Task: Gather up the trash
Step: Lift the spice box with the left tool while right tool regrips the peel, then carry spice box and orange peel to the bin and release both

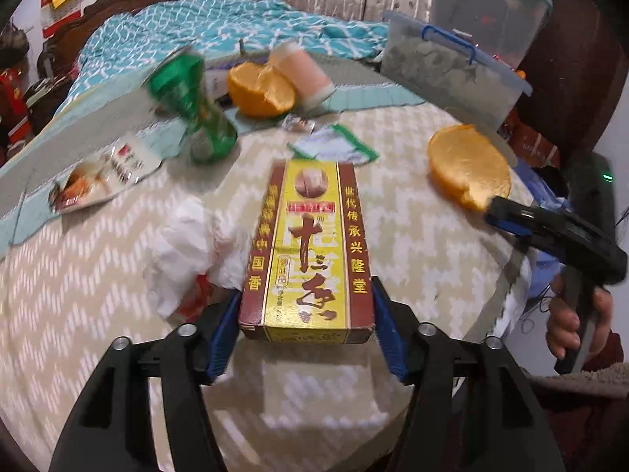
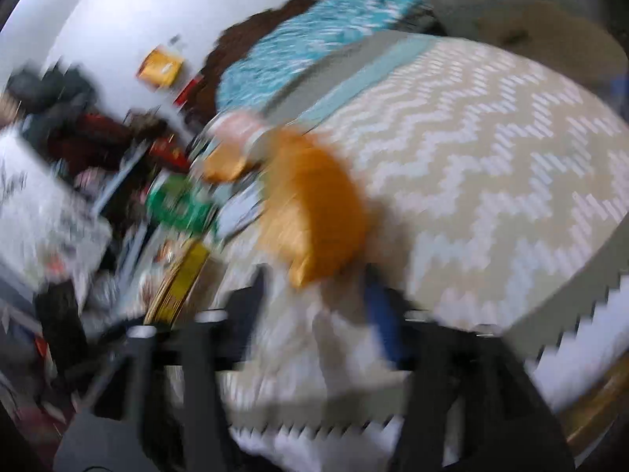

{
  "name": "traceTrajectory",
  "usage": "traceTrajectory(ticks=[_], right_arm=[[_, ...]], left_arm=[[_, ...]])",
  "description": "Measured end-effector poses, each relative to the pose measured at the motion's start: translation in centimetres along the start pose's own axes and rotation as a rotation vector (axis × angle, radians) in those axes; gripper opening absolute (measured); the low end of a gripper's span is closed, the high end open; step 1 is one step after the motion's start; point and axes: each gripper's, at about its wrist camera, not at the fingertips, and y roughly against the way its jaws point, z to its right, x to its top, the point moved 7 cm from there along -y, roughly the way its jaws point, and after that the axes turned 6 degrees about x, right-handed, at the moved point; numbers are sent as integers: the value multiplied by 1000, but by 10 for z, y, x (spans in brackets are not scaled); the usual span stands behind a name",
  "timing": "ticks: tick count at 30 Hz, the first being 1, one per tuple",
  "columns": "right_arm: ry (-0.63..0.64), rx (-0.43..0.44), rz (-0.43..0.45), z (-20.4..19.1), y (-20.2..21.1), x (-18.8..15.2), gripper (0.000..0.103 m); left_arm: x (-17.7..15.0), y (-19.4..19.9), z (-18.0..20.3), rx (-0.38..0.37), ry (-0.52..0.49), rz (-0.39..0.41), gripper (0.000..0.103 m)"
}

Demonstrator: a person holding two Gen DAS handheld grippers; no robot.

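Note:
My left gripper point(image 1: 306, 330) is shut on a yellow and maroon spice box point(image 1: 308, 247), holding its near end just above the round table point(image 1: 393, 204). An orange peel point(image 1: 468, 165) lies at the table's right side. My right gripper point(image 1: 491, 210) touches the peel's near edge. In the blurred right wrist view the right gripper point(image 2: 314, 291) has its fingers spread around the orange peel point(image 2: 314, 208). Crumpled white tissue point(image 1: 188, 244), a snack wrapper point(image 1: 102, 173), a green bottle point(image 1: 192, 106), another orange peel point(image 1: 259, 90) and small wrappers point(image 1: 334, 145) lie on the table.
A pink-capped jar point(image 1: 302, 74) lies behind the far peel. A clear plastic storage bin point(image 1: 456, 67) stands at the table's back right. A bed with a teal blanket point(image 1: 196, 35) is behind the table. Clutter fills the floor at left point(image 2: 78, 181).

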Motion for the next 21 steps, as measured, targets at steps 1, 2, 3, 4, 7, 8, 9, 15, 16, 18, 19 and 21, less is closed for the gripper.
traceTrajectory(ticks=[1,2,3,4,7,8,9,15,16,18,19,21], right_arm=[[45,-18,15,-6,3,-1,85],[70,-39,23,-9,5,0,85],[98,-72,36,-9,8,2,85],[109,-95,47,-7,11,4,85],[116,-171,70,6,18,9,88],[109,-190,72,10,19,11,89],[92,-208,70,17,20,14,90],[43,-232,55,37,13,25,90],[52,-236,50,36,10,28,90],[81,-249,38,34,4,33,91],[95,-255,31,30,1,34,92],[144,-282,2,26,-7,36,94]], left_arm=[[0,0,-1,12,3,1,75],[1,0,-1,23,7,7,82],[4,0,0,23,10,15,82],[6,0,1,20,9,17,82],[14,-1,8,32,0,19,88],[15,-2,11,34,-6,17,88],[15,-3,13,38,-16,13,88],[10,-19,19,82,-44,-39,88],[9,-20,17,85,-41,-45,88],[9,-23,14,91,-30,-52,88],[9,-23,13,93,-26,-53,88],[9,-25,11,92,-18,-58,88]])
